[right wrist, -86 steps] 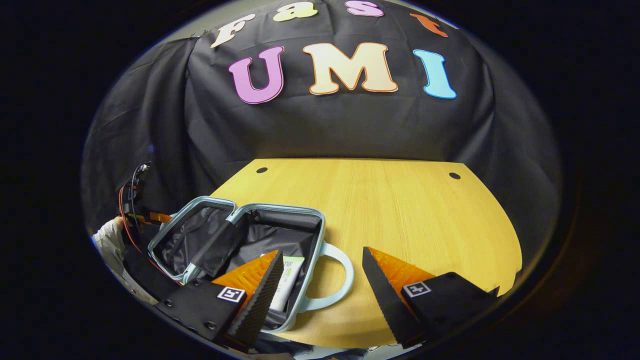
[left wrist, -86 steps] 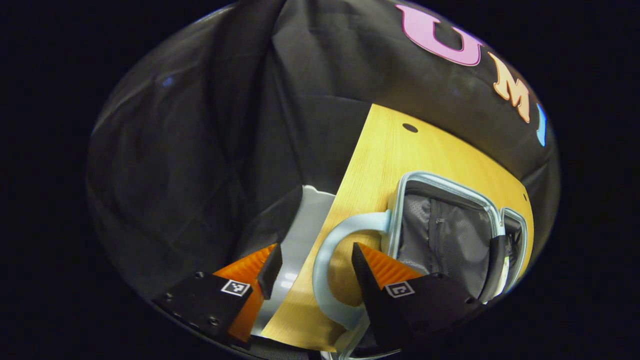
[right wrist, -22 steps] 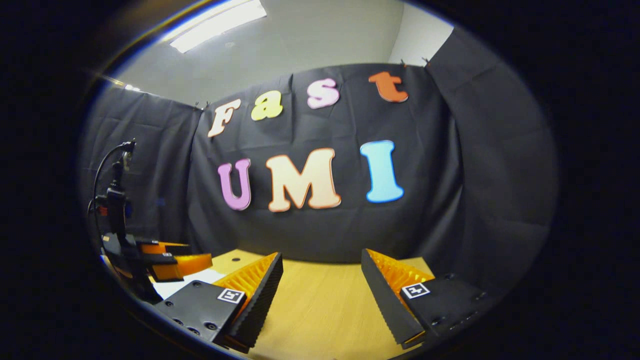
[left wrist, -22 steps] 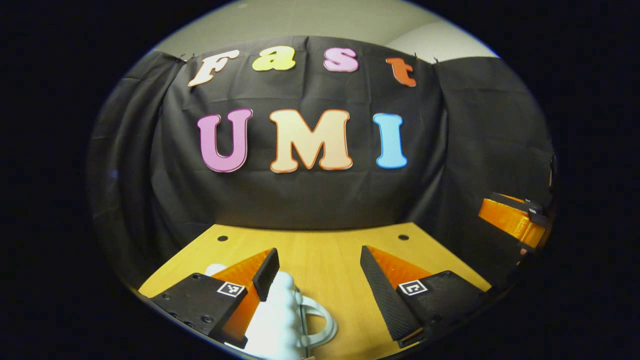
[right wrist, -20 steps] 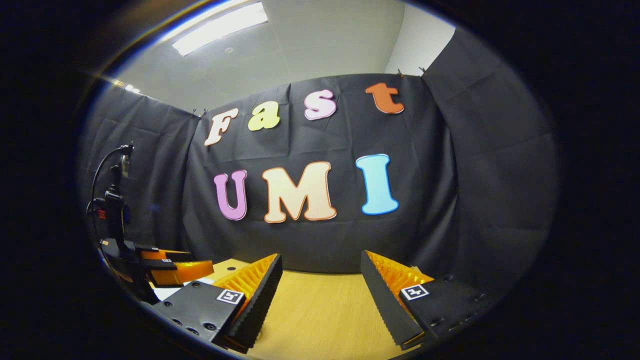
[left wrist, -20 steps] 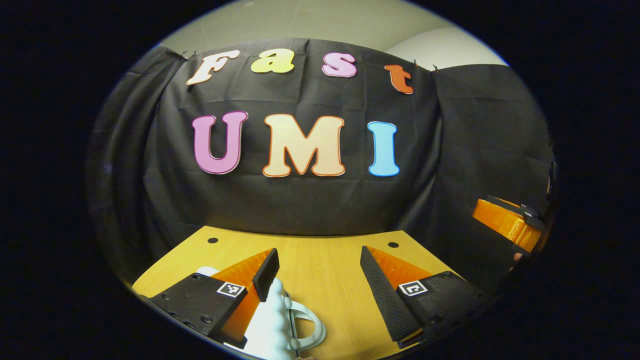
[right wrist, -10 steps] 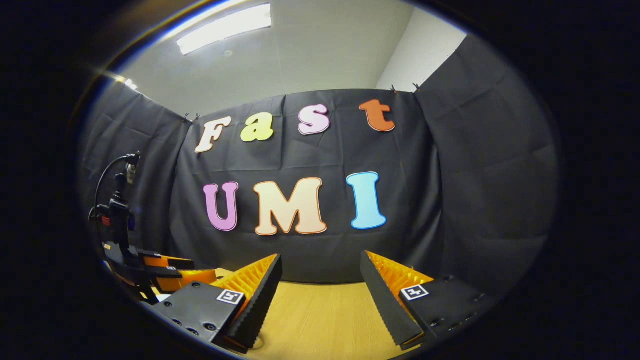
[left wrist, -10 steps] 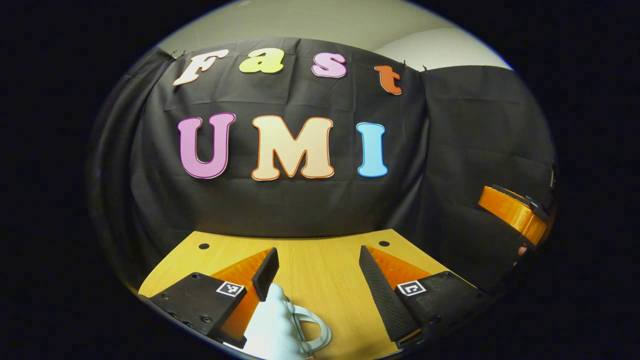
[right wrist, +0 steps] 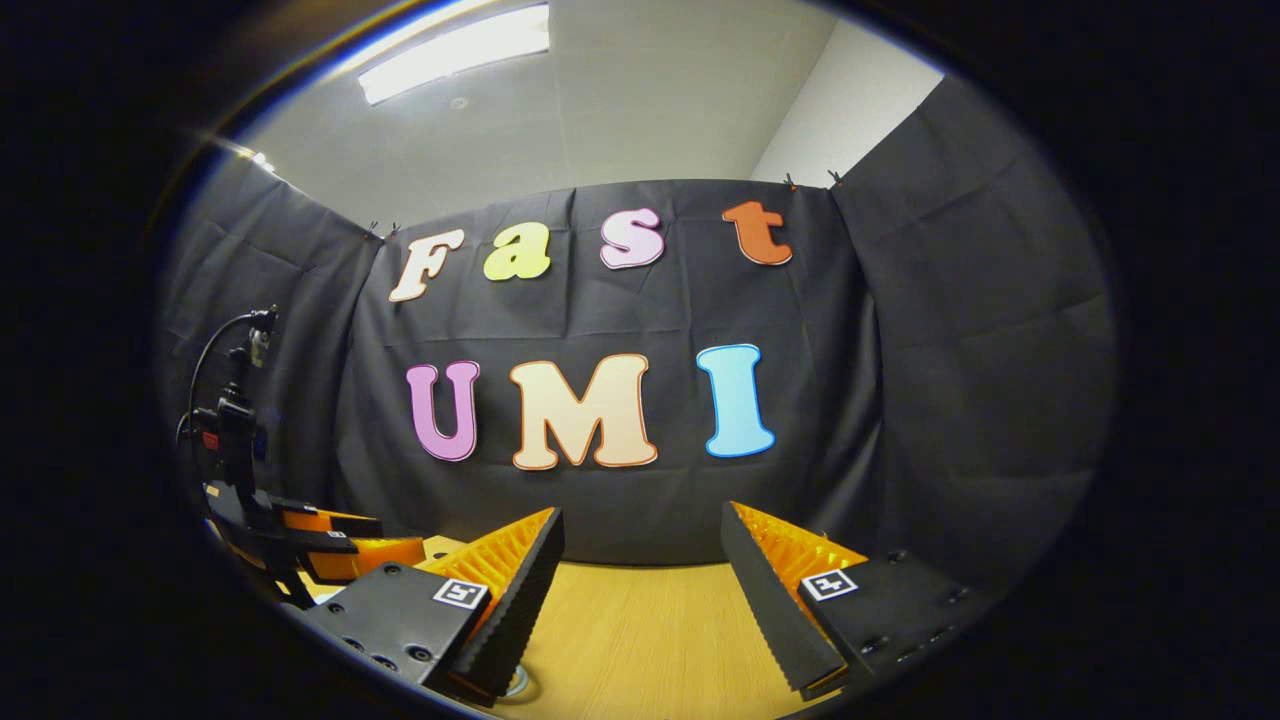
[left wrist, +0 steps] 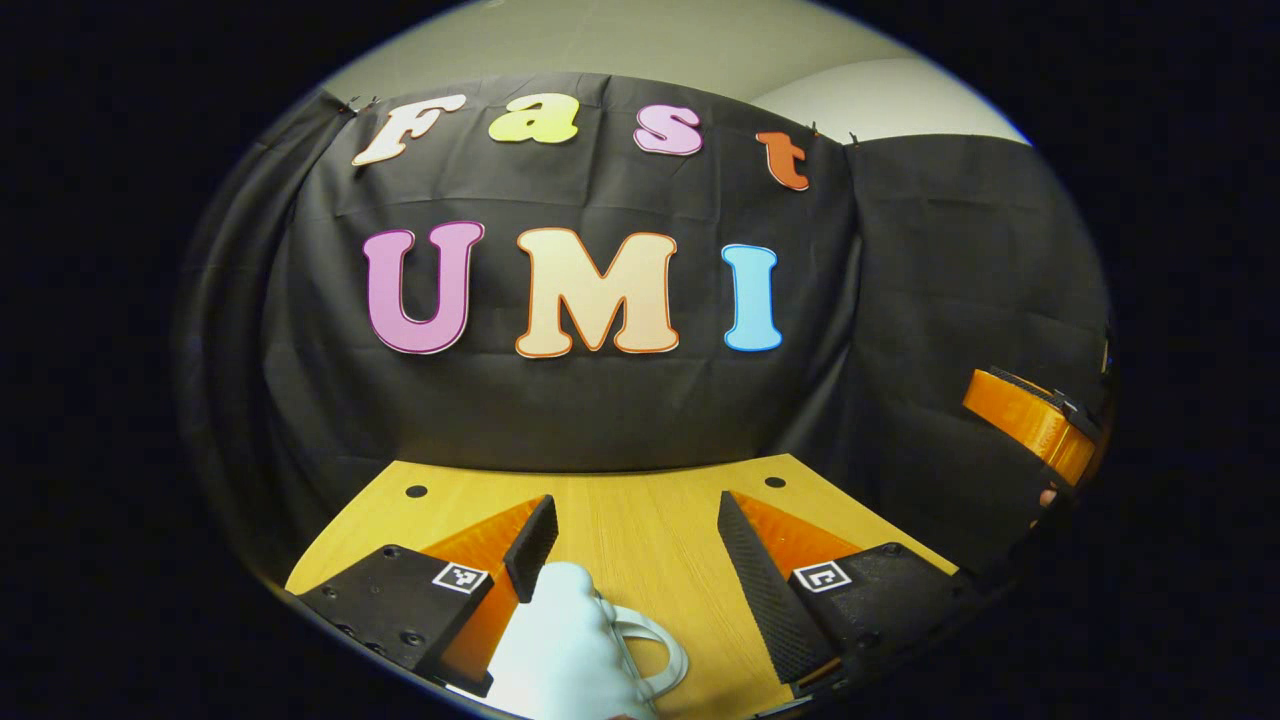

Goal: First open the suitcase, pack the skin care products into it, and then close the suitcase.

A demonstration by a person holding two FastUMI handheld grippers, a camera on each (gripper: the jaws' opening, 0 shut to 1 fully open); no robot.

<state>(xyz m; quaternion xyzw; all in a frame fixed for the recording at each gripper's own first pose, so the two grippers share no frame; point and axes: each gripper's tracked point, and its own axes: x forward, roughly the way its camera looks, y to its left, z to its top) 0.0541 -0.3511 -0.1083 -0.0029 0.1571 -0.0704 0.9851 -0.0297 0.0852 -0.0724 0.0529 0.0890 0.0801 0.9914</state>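
Left gripper (left wrist: 632, 545) held low over the near part of the wooden table (left wrist: 640, 505), jaws spread wide, nothing between them, tilted slightly down toward the far edge. Just below and partly between its fingers (left wrist: 530, 545): pale blue suitcase (left wrist: 565, 655), shell closed as far as can be told, lying on the table at the near edge, toward the near-left corner. Top of the shell just beside the tip of one finger; touching or not, cannot tell. Curved handle (left wrist: 655, 655) pointing toward the middle of the table, resting over bare wood in the gap between the fingers. Contents not visible, so skin care products cannot be placed.

Two small dark holes (left wrist: 416, 491) in the table near the far edge, one toward each far corner. Black cloth wall (left wrist: 600, 410) rising straight behind the far edge.

Right gripper (right wrist: 642, 570) raised and levelled, facing the cloth wall, jaws likewise wide apart and empty, only a strip of table between the fingers (right wrist: 520, 590). Seen also in the left gripper view as an orange body (left wrist: 1030, 425) well off beyond the table's right edge, with a fingertip of the holding hand (left wrist: 1047, 496) below it.

In the right gripper view, left gripper (right wrist: 330, 545) low at the table's left side, cables (right wrist: 215, 350) arching above it. Ceiling light (right wrist: 455, 50) overhead.
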